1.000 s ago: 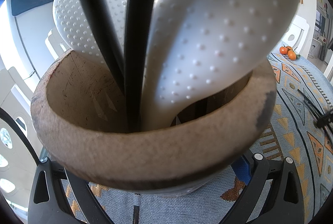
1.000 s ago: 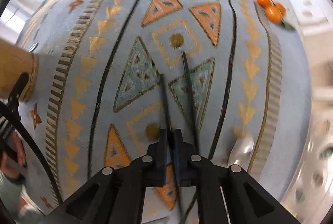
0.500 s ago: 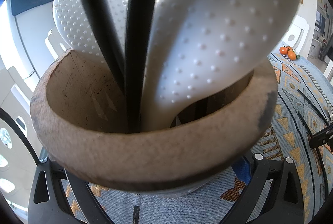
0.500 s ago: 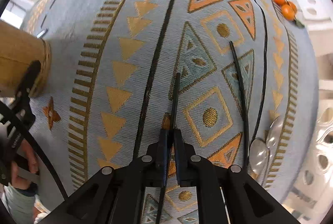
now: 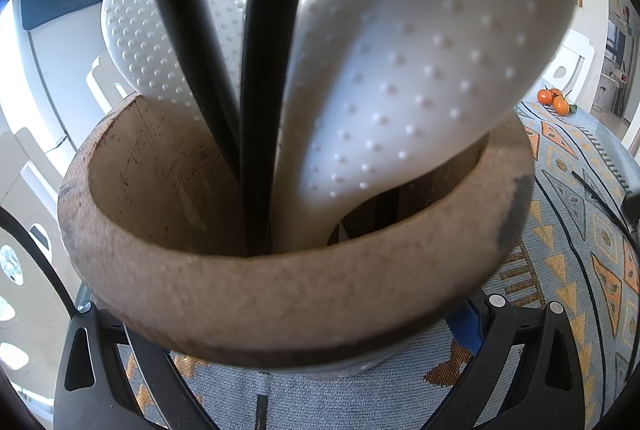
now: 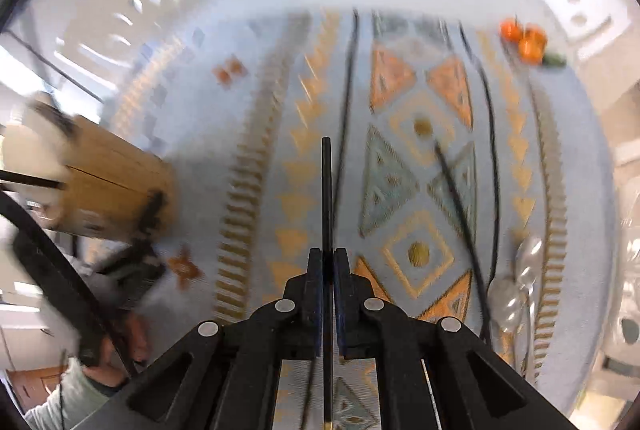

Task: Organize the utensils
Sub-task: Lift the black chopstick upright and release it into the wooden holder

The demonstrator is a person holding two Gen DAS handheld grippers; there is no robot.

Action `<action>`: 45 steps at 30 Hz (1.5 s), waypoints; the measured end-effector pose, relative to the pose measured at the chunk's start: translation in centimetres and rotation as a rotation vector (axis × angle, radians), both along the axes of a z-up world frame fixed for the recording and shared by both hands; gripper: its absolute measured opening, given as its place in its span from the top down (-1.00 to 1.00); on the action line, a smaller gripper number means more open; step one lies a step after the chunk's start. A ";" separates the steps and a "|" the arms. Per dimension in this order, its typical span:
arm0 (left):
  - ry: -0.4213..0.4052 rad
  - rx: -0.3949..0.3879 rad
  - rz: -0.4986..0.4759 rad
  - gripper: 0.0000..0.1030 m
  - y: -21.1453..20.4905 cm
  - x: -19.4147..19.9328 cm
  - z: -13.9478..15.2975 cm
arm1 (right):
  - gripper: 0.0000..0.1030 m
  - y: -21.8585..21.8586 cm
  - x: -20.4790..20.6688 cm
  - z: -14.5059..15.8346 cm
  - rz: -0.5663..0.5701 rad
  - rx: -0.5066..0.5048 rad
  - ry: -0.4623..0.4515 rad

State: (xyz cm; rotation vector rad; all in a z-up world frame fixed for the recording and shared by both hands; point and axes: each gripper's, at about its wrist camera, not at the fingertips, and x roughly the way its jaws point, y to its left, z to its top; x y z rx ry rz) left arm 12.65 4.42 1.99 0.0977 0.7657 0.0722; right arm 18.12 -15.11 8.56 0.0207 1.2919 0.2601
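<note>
The desk (image 6: 280,42) is covered by a pale blue woven cloth with orange, gold and teal triangles and diamonds (image 6: 404,166), which fills most of the right wrist view and shows at the lower right of the left wrist view (image 5: 576,230).

On that cloth stands the round brown wooden utensil holder (image 5: 280,294), its thick rim filling the left wrist view; in the right wrist view it appears blurred at the left edge (image 6: 108,182). Inside it stand two white plastic rice paddles with dotted faces, the larger one (image 5: 420,42) leaning right and the other (image 5: 168,30) behind at the left, with two black chopsticks (image 5: 260,70) upright between them.

The left gripper (image 5: 300,362) reaches around the base of the holder, one black finger (image 5: 88,358) on each side; whether the pads press on it cannot be told, since the holder hides them. In the right wrist view a hand in a light sleeve (image 6: 116,342) shows at the lower left, under that gripper.

The right gripper (image 6: 327,270) has its fingers clamped together on a thin black chopstick (image 6: 327,190), which runs straight up between them and sits clear above the cloth.

Another black chopstick (image 6: 456,198) lies on the cloth to the right. Near the right edge lie two shiny metal spoons (image 6: 516,286), side by side. Small orange tangerines (image 6: 524,38) sit at the far right corner of the cloth.
</note>
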 end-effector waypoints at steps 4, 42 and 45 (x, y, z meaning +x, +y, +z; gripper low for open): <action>0.003 0.000 0.000 -0.97 0.0 0.1 -0.2 | 0.91 1.4 -0.8 5.4 0.020 0.031 -0.159; 0.002 0.001 0.000 -0.96 0.0 0.0 -0.2 | 0.91 15.7 -3.4 22.2 0.334 0.271 -0.600; 0.002 0.001 0.000 -0.96 0.0 0.0 -0.2 | 0.91 16.4 -3.4 21.9 0.369 0.248 -0.581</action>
